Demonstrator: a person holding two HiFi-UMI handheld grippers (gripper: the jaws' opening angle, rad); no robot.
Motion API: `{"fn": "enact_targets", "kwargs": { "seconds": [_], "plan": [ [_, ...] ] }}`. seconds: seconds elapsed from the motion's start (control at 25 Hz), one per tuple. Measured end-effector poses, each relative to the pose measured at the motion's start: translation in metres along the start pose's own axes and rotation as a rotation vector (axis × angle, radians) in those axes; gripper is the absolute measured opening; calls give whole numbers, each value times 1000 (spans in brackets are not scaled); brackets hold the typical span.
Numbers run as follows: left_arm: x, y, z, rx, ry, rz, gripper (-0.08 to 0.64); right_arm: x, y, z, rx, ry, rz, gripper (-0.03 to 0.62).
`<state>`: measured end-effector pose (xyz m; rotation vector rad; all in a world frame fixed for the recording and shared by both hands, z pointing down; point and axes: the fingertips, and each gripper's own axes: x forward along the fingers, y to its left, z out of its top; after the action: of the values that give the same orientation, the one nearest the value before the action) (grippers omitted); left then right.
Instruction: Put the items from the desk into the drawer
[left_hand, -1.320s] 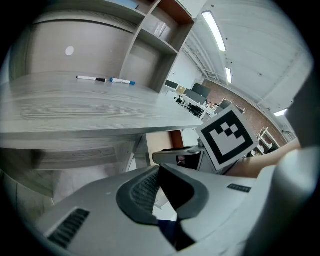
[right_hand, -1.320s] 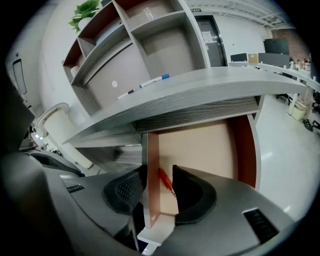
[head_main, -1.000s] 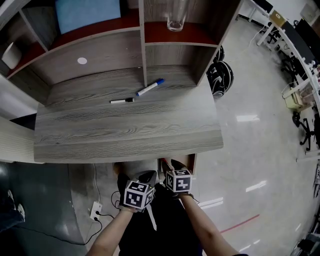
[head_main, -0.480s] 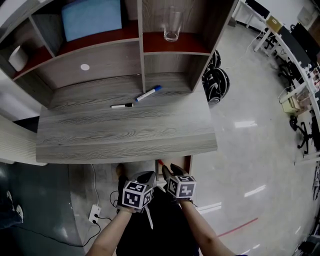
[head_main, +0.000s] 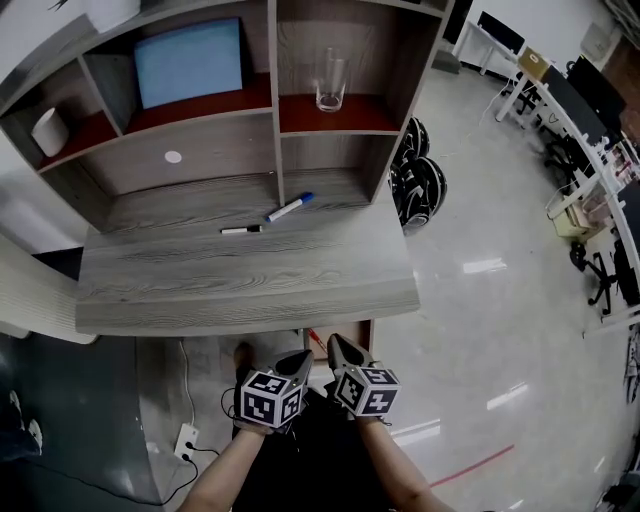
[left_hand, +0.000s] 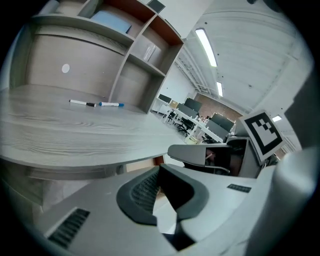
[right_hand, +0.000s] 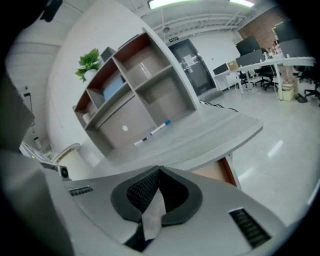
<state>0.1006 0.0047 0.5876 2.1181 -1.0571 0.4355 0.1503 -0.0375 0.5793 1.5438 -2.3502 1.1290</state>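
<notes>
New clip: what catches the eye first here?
A blue-capped marker and a black-capped marker lie near the back of the grey desk. Just off its front edge are the left gripper and the right gripper, the right's jaws just closed on nothing. A glass stands on the shelf above.

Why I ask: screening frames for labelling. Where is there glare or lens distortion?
Head view: glare streaks on the glossy floor, desk edge bowed. Left gripper view: strong fisheye, dark corners, bright ceiling light. Right gripper view: same fisheye; blue-capped marker small but sharp.
</notes>
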Motion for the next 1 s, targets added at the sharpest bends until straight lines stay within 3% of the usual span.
{"fn": "enact_targets", "kwargs": {
  "seconds": [0.2, 0.48, 0.68, 1.0],
  "plan": [
    [-12, -21, 23, 24, -80, -81, 17, -13, 17, 22, 5, -63, 40, 18],
    [-34, -37, 56, 55, -176, -111, 15, -31, 50, 48, -54, -93, 70, 17],
    [-48, -48, 80, 64, -250, -145, 15, -45, 77, 71, -117, -167, 102, 17],
    [-63, -33, 96, 61, -332, -90, 12, -49, 91, 84, -176, -213, 115, 17]
  ]
}}
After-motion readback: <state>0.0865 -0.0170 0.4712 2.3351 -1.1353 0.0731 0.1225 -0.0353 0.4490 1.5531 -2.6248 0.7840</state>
